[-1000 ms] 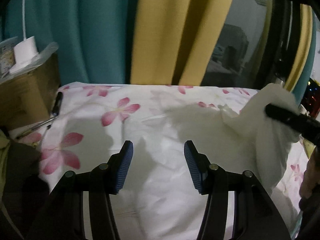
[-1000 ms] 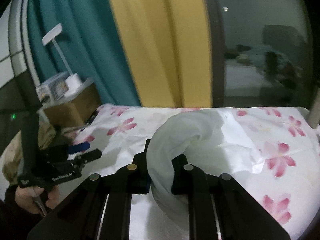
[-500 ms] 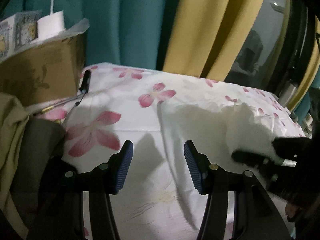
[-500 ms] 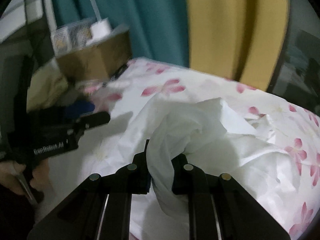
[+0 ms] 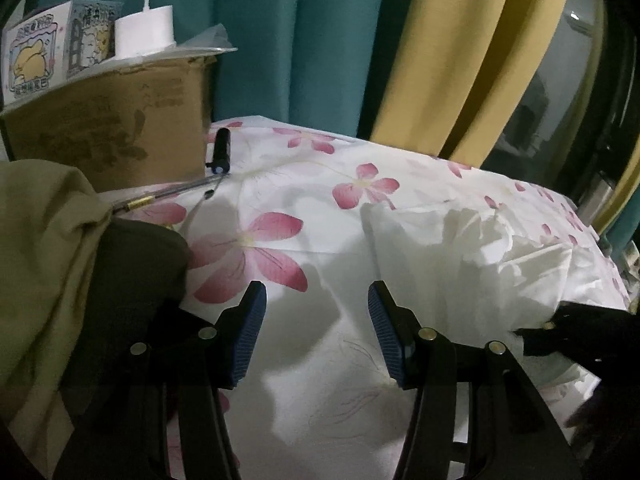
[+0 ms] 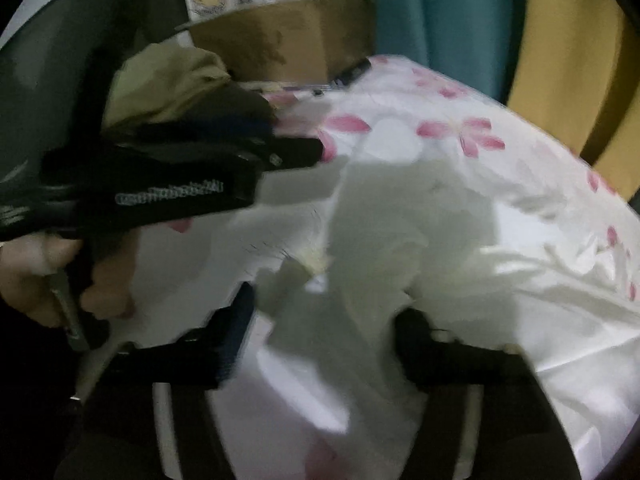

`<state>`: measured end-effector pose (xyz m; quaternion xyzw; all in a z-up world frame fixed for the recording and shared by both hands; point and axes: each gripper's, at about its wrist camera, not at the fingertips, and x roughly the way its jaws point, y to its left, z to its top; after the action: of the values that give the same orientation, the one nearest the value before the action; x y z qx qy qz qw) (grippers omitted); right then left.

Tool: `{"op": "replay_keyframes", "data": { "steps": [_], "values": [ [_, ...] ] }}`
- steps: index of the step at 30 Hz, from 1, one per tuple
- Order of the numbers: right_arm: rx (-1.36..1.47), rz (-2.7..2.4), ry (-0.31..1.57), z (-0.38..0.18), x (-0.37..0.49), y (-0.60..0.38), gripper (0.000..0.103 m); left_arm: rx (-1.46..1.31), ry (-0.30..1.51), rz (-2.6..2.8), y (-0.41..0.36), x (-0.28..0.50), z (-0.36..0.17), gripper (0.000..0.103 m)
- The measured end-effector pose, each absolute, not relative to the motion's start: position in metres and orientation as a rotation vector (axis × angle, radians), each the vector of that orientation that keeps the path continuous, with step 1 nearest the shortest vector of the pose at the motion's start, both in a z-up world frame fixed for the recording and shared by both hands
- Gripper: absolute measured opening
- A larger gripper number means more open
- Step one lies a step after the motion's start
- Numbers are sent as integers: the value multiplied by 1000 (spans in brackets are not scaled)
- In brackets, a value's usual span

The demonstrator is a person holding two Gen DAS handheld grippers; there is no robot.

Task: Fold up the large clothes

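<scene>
With the white garment (image 6: 400, 248) bunched on the flowered bed sheet (image 5: 360, 184) between the spread jaws of the right gripper (image 6: 320, 312) – grip uncertain in the blur – and the left gripper (image 5: 316, 330) held wide open and empty, the fold could be lost if the cloth slips free.
</scene>
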<state>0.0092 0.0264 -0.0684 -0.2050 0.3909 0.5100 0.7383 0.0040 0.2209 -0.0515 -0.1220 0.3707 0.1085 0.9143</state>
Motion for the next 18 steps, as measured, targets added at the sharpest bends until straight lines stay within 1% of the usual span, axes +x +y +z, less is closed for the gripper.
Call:
{"op": "replay_keyframes", "data": {
  "steps": [5, 11, 14, 18],
  "values": [
    [-390, 1087, 790, -37, 13, -3, 75, -235, 720, 209, 210, 11, -31, 56],
    [-274, 934, 724, -9, 41, -73, 77, -149, 712, 80, 163, 41, -15, 57],
    [-241, 831, 714, -5, 58, -106, 78, -109, 736, -15, 133, 62, -18, 58],
    [-183, 679, 745, -16, 85, -153, 78, -17, 803, -86, 99, 89, -36, 58]
  ]
}}
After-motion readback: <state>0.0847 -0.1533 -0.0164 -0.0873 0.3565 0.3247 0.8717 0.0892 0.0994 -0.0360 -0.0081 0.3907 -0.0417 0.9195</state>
